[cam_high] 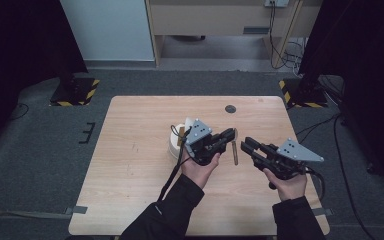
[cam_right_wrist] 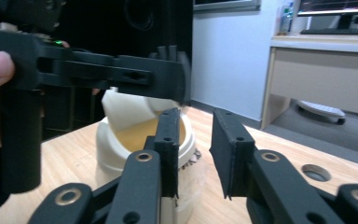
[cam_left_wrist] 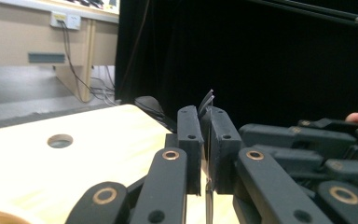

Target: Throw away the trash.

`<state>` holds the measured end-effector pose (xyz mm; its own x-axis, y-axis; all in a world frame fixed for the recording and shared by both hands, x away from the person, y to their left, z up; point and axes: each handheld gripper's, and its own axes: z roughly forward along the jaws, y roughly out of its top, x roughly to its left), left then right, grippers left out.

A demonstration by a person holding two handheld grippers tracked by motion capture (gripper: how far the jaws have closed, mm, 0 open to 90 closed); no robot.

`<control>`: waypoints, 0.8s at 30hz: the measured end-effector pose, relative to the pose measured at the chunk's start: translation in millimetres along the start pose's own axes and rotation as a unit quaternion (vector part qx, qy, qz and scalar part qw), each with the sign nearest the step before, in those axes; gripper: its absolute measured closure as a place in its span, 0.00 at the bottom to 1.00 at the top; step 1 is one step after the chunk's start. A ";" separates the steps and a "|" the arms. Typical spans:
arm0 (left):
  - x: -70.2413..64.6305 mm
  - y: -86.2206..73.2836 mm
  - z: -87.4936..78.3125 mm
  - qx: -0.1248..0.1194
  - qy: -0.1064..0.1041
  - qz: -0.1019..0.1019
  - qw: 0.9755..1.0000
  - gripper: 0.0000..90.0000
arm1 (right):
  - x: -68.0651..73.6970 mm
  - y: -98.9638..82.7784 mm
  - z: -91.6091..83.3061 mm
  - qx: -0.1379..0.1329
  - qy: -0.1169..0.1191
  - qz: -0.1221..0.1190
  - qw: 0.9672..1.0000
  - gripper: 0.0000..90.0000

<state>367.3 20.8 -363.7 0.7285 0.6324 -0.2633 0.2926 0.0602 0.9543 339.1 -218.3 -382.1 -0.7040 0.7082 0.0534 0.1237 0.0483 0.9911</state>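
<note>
The white container (cam_high: 176, 142) is sitting near the middle of the wooden table (cam_high: 130, 165), half hidden behind the left gripper (cam_high: 228, 136) in the high view. The right gripper view is showing its tan inside (cam_right_wrist: 140, 133) and a tilted white piece (cam_right_wrist: 126, 112) above it. The left gripper's jaws are pressing almost together on a thin dark strip (cam_left_wrist: 206, 103), too slim to identify; a brown stick (cam_high: 235, 150) is hanging just right of the container. The right gripper (cam_high: 247, 145), right of that stick, is holding its jaws narrowly apart, gripping nothing.

Lab: black curtains (cam_high: 10, 45), hazard-taped stand bases (cam_high: 75, 92).
</note>
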 end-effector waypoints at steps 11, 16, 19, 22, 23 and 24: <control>19.6 15.8 -24.0 -0.023 0.038 0.034 0.998 0.94 | -26.4 -21.9 -6.0 0.036 -0.054 0.019 0.998 0.71; 29.7 23.2 -32.0 -0.031 0.056 0.049 0.997 0.94 | -36.2 -35.0 -5.7 0.055 -0.072 0.026 0.996 0.66; 34.9 26.0 -34.8 -0.032 0.067 0.060 0.995 0.94 | -42.7 -46.3 -4.9 0.074 -0.084 0.030 0.993 0.64; 38.4 27.1 -36.2 -0.029 0.077 0.071 0.994 0.94 | -44.9 -50.6 -4.1 0.082 -0.086 0.028 0.993 0.64; 39.9 27.2 -36.4 -0.028 0.082 0.075 0.993 0.94 | -45.3 -51.7 -3.9 0.084 -0.087 0.029 0.992 0.64; 41.0 27.0 -36.3 -0.026 0.084 0.077 0.993 0.94 | -45.9 -53.0 -3.7 0.086 -0.088 0.029 0.992 0.64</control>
<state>382.6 76.4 -343.6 0.6473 0.7567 -0.0911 0.1500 -0.0093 0.9886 362.3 -256.0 -436.6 -0.5606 0.8250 0.0722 0.2884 0.1128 0.9508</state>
